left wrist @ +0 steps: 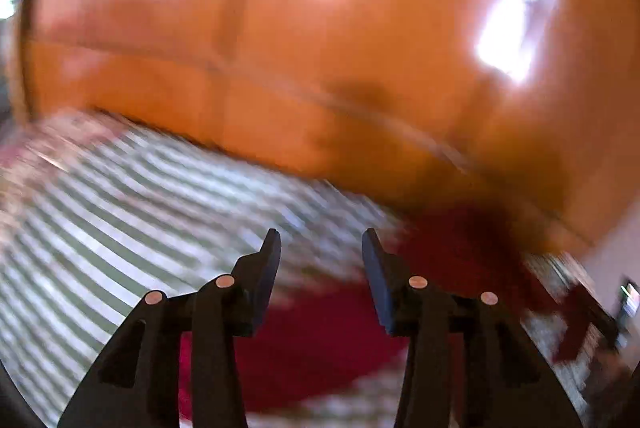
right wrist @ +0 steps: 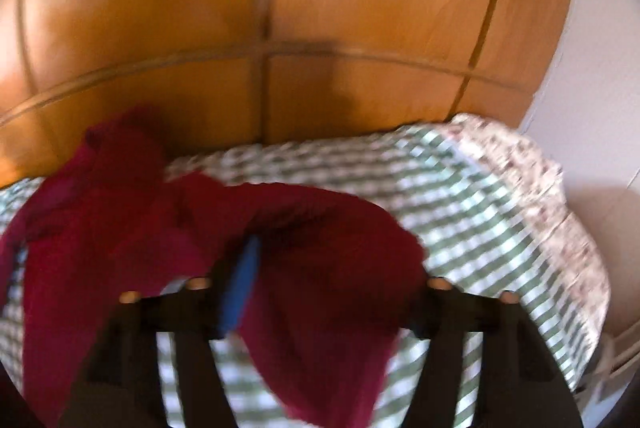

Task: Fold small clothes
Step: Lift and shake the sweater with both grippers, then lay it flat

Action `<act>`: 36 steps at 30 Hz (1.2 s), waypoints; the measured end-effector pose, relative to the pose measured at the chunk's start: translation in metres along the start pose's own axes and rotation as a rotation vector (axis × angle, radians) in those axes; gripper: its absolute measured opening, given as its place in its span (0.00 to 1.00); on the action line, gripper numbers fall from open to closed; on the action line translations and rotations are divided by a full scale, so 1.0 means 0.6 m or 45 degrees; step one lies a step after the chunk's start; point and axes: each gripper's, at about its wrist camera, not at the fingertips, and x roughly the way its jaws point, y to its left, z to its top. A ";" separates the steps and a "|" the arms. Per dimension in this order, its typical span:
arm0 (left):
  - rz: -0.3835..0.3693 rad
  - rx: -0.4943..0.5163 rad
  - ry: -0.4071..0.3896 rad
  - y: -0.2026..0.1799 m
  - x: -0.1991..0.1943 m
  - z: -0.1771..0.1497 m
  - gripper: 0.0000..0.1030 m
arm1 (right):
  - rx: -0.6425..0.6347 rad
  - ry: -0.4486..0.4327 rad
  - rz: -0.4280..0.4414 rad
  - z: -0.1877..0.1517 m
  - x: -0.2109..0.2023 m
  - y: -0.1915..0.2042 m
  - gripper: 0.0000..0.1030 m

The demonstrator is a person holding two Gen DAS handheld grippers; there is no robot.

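A dark red garment lies crumpled on a green-and-white checked cover. One fold of it bulges up between the fingers of my right gripper and hides the right fingertip. The blue pad of the left finger shows beside the cloth, and the jaws stand wide apart and do not pinch it. In the blurred left wrist view, my left gripper hovers open above the red garment, with nothing between its dark pads.
Glossy orange-brown wooden panels rise right behind the cover's far edge, seen too as wooden panels. The cover has a floral border at its right edge, and beyond it a white wall. Checked cover stretches left.
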 end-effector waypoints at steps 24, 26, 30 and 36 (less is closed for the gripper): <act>-0.494 -0.104 0.567 -0.220 0.182 -0.237 0.33 | 0.301 0.428 1.054 -0.225 -0.129 0.091 0.49; -0.504 -0.128 0.576 -0.222 0.195 -0.238 0.27 | 0.331 0.484 1.131 -0.251 -0.124 0.127 0.49; -0.498 -0.135 0.579 -0.214 0.193 -0.238 0.04 | 0.350 0.542 1.210 -0.264 -0.127 0.186 0.23; -0.518 -0.056 0.484 -0.208 0.123 -0.192 0.03 | 0.141 0.343 1.154 -0.209 -0.215 0.163 0.07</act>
